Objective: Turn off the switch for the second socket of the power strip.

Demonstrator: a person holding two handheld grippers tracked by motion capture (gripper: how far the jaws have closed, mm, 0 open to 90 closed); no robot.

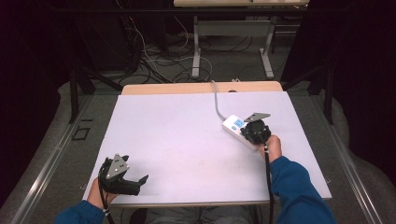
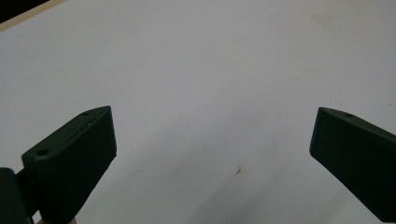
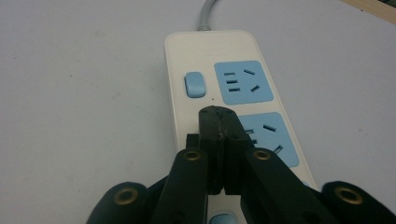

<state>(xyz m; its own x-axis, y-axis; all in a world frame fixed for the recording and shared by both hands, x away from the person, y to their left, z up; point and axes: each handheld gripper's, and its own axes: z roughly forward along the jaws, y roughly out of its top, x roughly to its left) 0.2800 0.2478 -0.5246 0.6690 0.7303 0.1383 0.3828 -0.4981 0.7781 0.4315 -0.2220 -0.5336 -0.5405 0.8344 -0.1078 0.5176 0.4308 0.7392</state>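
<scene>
Two grippers: right gripper (image 3: 218, 122) jaws closed over power strip (image 3: 219, 56); left gripper (image 2: 212, 140) jaws wide.

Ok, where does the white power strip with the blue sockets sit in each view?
High view: the white power strip with blue sockets lies right of centre on the white tabletop, partly under the right gripper.
Left gripper view: not in it, just tabletop between the open jaws.
Right gripper view: centre, running away from the shut jaws, which sit over its second switch.
Shared landmark: the strip's grey cable at its far end.
</scene>
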